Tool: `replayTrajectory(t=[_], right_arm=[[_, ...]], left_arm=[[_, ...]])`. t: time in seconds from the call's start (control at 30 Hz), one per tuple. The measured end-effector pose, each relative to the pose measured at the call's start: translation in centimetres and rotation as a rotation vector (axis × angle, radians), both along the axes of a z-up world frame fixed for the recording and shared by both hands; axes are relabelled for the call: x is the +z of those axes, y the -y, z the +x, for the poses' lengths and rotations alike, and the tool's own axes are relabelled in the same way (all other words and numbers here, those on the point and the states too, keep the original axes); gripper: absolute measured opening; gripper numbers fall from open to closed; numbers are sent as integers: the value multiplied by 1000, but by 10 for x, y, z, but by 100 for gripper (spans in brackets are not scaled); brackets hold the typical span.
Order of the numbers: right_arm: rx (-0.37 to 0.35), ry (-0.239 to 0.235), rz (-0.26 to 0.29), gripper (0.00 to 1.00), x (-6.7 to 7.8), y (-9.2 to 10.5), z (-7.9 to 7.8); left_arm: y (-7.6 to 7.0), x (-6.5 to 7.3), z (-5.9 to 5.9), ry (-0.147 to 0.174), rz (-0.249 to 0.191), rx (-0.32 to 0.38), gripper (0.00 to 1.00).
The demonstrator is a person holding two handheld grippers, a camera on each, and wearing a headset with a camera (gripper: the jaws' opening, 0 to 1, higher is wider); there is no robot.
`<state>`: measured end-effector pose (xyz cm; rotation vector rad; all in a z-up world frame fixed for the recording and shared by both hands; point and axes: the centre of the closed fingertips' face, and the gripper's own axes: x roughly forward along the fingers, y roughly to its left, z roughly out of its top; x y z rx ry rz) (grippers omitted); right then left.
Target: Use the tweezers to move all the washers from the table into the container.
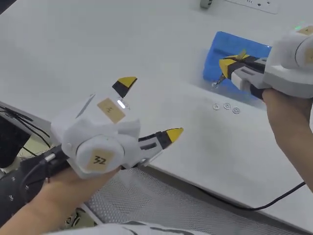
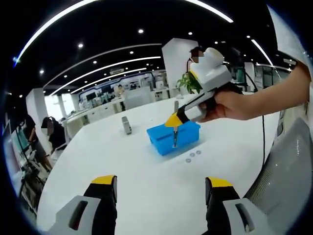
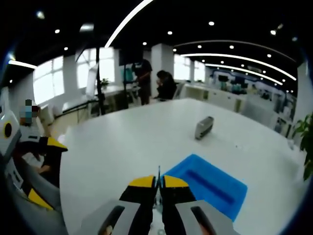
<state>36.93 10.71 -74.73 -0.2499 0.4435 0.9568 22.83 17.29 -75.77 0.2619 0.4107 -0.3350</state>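
Left tongs (image 1: 150,108): nearest the person, held over the near edge of the white desk (image 1: 98,39). The jaws stand wide apart and there is nothing between them; the left gripper view (image 2: 162,183) confirms the gap is bare.

Washers (image 1: 226,107): three, lying flat on the desk in a short row, close together, just in front of the container's near side. The left gripper view (image 2: 192,155) shows the same row beside the container.

Right tongs (image 1: 225,66): held above the near edge of the container, jaws pressed together on the tweezers (image 1: 216,83). The tweezers point downward, with tips low over the container's near corner (image 2: 175,137). Whether the tips touch anything or carry a washer cannot be told.

Container (image 1: 230,46): blue, rectangular, open-topped, standing on the desk beyond the washers. Its contents cannot be made out.

Grey block (image 3: 204,127): standing on the desk well beyond the container.
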Motion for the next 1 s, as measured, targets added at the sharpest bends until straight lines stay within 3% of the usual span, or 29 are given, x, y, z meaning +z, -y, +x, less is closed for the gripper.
replayTrajectory(t=[0.33, 0.47, 0.67, 1.0], right_arm=[[-22, 76, 16, 1, 27, 0, 17], [-33, 83, 23, 1, 29, 1, 25], [-53, 89, -7, 1, 15, 4, 43], [-52, 46, -55, 1, -17, 1, 49]], left_arm=[[0, -1, 0, -7, 5, -1, 75], [-1, -2, 0, -10, 10, -2, 74], [-1, -3, 0, -13, 10, -1, 74], [-2, -4, 0, -20, 19, -2, 73]])
